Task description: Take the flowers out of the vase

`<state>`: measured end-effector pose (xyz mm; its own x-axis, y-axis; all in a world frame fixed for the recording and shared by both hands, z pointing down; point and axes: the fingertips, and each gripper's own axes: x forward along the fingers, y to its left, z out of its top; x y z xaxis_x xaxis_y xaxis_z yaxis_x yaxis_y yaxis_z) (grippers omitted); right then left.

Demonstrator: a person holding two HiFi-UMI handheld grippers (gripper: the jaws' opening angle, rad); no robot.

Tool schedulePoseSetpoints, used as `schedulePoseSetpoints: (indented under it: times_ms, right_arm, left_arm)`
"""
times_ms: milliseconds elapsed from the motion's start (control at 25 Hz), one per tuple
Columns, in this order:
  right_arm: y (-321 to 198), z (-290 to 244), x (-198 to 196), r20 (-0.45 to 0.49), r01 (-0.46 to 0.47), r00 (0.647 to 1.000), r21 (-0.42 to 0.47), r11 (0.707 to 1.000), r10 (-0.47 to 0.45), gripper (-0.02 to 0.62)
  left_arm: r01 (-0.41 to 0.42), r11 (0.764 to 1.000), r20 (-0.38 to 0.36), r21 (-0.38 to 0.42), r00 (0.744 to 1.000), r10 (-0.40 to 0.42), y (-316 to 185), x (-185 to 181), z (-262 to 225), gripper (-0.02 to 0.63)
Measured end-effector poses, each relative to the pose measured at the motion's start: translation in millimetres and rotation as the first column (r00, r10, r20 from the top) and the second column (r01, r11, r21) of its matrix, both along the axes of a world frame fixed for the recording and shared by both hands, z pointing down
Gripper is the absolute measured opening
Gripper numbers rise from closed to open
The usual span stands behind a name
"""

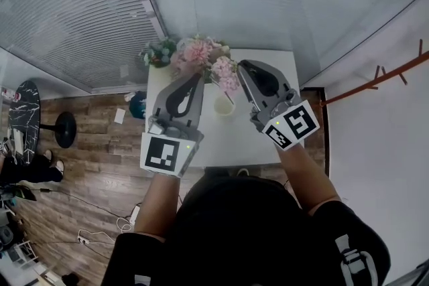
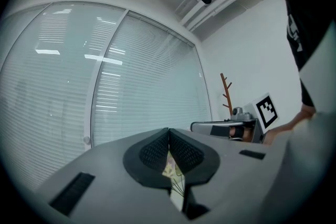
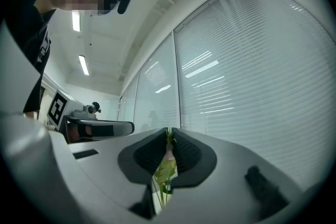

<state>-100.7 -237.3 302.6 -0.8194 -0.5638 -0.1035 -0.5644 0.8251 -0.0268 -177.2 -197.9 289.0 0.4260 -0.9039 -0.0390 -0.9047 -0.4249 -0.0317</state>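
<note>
Small white bench [image 1: 268, 137] up against the window blinds [image 1: 67, 10]. The left gripper [image 2: 169, 136] has its jaws pinched tight on thin green stems of the pink flower bunch [image 1: 198, 52]. The right gripper [image 3: 169, 136] has its jaws clamped on a leafy stem. The small cream vase [image 1: 224, 107] sits just below, between both jaws.

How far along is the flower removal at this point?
Done: both grips are made. In hand: the left gripper is shut on thin stems, the right gripper on a leafy stem, with the pink flowers above the vase. Left: whether the stems have cleared its mouth cannot be told; nothing is set down on the table yet.
</note>
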Motion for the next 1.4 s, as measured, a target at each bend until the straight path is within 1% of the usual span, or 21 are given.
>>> schedulePoseSetpoints:
  times_ms: [200, 320, 440, 520, 680, 1000, 1120, 1200, 1320, 1400]
  right_arm:
    - [-7, -10, 6, 0.001, -0.037, 0.999, 0.022, 0.999, 0.037, 0.035]
    - [-12, -10, 13, -0.022, -0.068, 0.997, 0.033, 0.997, 0.068, 0.035]
    - [-15, 1, 27, -0.061, -0.113, 0.992, 0.036, 0.993, 0.115, 0.035]
    - [-17, 8, 40, -0.082, -0.151, 0.985, 0.028, 0.988, 0.153, 0.035]
    - [-19, 18, 63, -0.101, -0.220, 0.970, 0.006, 0.975, 0.219, 0.035]
    - [-11, 29, 91, -0.118, -0.311, 0.944, -0.015, 0.950, 0.307, 0.035]
    - [-6, 39, 101, -0.139, -0.337, 0.933, -0.021, 0.941, 0.331, 0.035]
    - [-1, 47, 110, -0.156, -0.357, 0.924, -0.031, 0.934, 0.348, 0.035]
    - [7, 61, 126, -0.178, -0.376, 0.915, -0.056, 0.925, 0.361, 0.035]
    - [13, 70, 136, -0.188, -0.374, 0.916, -0.072, 0.925, 0.355, 0.035]
  left_arm:
    - [-0.023, 1.000, -0.008, 0.012, 1.000, 0.023, -11, 3, -2, 0.012]
    - [-0.043, 0.999, -0.001, 0.012, 0.999, 0.043, -17, 7, 1, 0.012]
    - [-0.073, 0.997, 0.007, 0.003, 0.997, 0.073, -22, 18, 8, 0.012]
    - [-0.109, 0.994, 0.008, -0.015, 0.994, 0.109, -23, 26, 14, 0.012]
    - [-0.151, 0.988, -0.008, -0.020, 0.989, 0.151, -30, 37, 21, 0.012]
    - [-0.250, 0.967, -0.025, -0.047, 0.968, 0.249, -35, 62, 39, 0.012]
    - [-0.289, 0.956, -0.034, -0.055, 0.957, 0.287, -35, 73, 47, 0.012]
    - [-0.318, 0.946, -0.027, -0.061, 0.948, 0.317, -33, 83, 54, 0.012]
    - [-0.346, 0.935, -0.025, -0.079, 0.938, 0.345, -28, 99, 65, 0.012]
    - [-0.347, 0.935, -0.030, -0.074, 0.938, 0.346, -25, 108, 70, 0.012]
